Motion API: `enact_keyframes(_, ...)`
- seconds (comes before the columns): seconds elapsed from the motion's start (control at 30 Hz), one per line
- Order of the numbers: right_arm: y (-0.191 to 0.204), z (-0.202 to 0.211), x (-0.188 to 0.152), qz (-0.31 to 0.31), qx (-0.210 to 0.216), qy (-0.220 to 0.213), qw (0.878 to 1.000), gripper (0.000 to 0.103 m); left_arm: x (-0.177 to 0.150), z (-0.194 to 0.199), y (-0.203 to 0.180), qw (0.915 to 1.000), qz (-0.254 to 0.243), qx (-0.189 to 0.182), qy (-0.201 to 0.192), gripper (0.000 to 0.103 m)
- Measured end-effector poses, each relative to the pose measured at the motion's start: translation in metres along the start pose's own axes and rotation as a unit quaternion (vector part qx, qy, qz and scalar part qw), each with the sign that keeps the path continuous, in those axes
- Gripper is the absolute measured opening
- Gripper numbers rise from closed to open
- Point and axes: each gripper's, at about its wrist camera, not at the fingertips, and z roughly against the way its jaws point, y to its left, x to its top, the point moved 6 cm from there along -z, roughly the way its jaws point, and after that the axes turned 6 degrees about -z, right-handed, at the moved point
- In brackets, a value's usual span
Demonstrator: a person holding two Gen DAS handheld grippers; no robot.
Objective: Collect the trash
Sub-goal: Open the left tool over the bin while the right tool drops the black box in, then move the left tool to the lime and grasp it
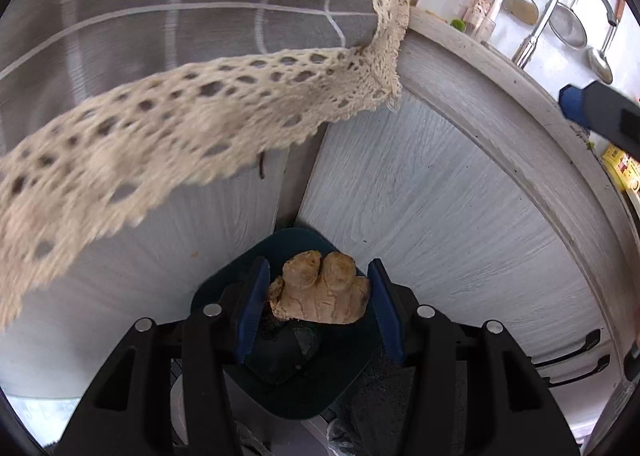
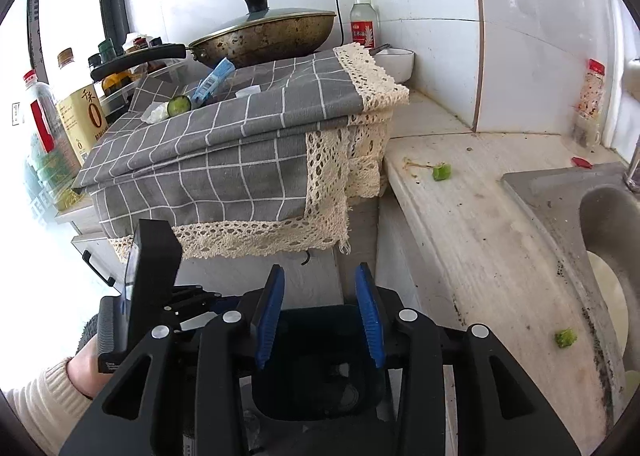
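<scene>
My left gripper [image 1: 319,268] is shut on a knobbly brown piece of ginger [image 1: 320,292], with both blue pads against its sides. It hangs above a dark bin [image 1: 298,234] on the floor in front of the cabinet doors. In the right wrist view my right gripper [image 2: 321,272] stands open over the same bin [image 2: 320,320], nothing between its pads. On the counter lie two green vegetable scraps [image 2: 441,171] [image 2: 565,338] and a red cap [image 2: 582,162]. A cucumber end [image 2: 178,105] and a blue wrapper [image 2: 212,81] rest on the grey checked cloth [image 2: 240,143].
The cloth's lace edge [image 1: 160,127] hangs close above my left gripper. A wok [image 2: 264,35], oil bottles [image 2: 80,115] and a glass bottle [image 2: 362,15] stand behind. The sink [image 2: 600,215] is at right. A hand in a cream sleeve [image 2: 48,396] holds the left gripper.
</scene>
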Motion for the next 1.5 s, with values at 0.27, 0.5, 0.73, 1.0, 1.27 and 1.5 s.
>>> enact_keyframes(0.27, -0.004, -0.010, 0.005, -0.003, 0.000, 0.006, 1.000, 0.040, 0.001, -0.017, 0.003, 0.9998, -0.010, 0.007, 0.014, 0.070)
enact_keyframes(0.5, 0.002, -0.008, 0.000, -0.001, 0.005, 0.005, 1.000, 0.040, -0.020, -0.005, 0.016, 0.9997, 0.007, 0.016, 0.017, 0.068)
enact_keyframes(0.73, 0.019, -0.002, -0.005, 0.013, 0.012, 0.005, 1.000, 0.040, -0.036, 0.027, 0.022, 0.9996, 0.014, 0.026, 0.001, 0.068)
enact_keyframes(1.0, 0.045, 0.011, -0.008, 0.030, 0.030, -0.002, 0.999, 0.040, -0.042, 0.071, 0.024, 0.9983, 0.015, 0.047, -0.031, 0.067)
enact_keyframes(1.27, 0.068, 0.022, -0.014, 0.049, 0.039, -0.010, 0.998, 0.040, -0.054, 0.108, 0.021, 0.9961, 0.024, 0.057, -0.063, 0.067)
enact_keyframes(1.5, 0.076, 0.033, -0.016, 0.055, 0.045, -0.022, 0.997, 0.042, -0.062, 0.124, 0.014, 0.9952, 0.023, 0.061, -0.073, 0.067)
